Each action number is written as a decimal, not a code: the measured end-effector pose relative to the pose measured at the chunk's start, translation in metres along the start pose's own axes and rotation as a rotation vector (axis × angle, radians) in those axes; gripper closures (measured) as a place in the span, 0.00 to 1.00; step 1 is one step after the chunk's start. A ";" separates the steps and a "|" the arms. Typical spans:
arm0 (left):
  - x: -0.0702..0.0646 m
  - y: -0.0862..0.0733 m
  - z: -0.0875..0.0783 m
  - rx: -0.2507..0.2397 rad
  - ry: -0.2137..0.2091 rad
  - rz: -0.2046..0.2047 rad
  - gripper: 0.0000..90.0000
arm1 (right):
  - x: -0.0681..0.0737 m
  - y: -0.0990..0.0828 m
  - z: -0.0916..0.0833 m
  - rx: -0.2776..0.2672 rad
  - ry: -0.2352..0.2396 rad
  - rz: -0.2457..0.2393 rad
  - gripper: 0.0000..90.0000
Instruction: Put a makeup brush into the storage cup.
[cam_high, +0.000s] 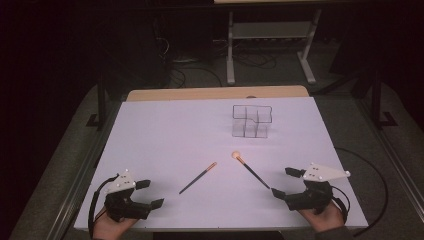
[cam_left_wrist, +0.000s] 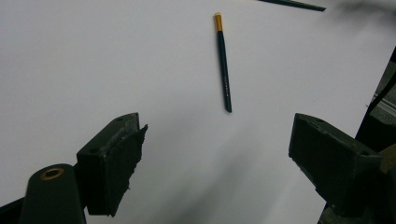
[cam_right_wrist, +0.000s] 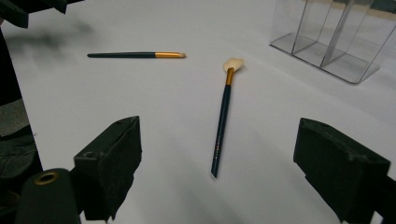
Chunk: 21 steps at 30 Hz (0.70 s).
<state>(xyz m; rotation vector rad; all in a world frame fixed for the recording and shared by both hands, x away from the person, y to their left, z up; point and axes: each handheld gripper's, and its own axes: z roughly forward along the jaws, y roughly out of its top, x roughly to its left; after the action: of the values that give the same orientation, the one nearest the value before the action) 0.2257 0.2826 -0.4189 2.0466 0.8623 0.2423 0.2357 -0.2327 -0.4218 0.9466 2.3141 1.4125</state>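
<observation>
Your right claw (cam_high: 287, 183) and left claw (cam_high: 150, 193) are wide open and empty near the desk's (cam_high: 165, 130) front edge. Slide the right one over the fluffy brush's (cam_high: 251, 169) thin handle, then squeeze gently.

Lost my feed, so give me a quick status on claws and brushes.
Left claw and right claw open, empty, low over white table. Thin brush and fluffy brush lying flat, untouched. Clear organizer beyond. Path clear.

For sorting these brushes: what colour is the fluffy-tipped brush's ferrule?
Gold ferrule, clearest in the right gripper view.
</observation>
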 end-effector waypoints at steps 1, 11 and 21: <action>0.000 0.000 0.000 -0.002 -0.001 -0.008 0.19 | 0.000 0.000 0.000 0.003 -0.001 -0.001 0.16; 0.000 0.001 0.000 0.005 0.002 0.000 0.19 | -0.001 0.000 -0.001 -0.001 0.003 0.000 0.16; -0.002 0.001 0.000 0.008 0.004 -0.007 0.19 | -0.001 0.000 -0.001 -0.006 0.001 0.003 0.16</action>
<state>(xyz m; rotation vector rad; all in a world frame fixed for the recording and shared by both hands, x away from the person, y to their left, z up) 0.2249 0.2807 -0.4183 2.0504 0.8743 0.2393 0.2358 -0.2341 -0.4209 0.9478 2.3088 1.4212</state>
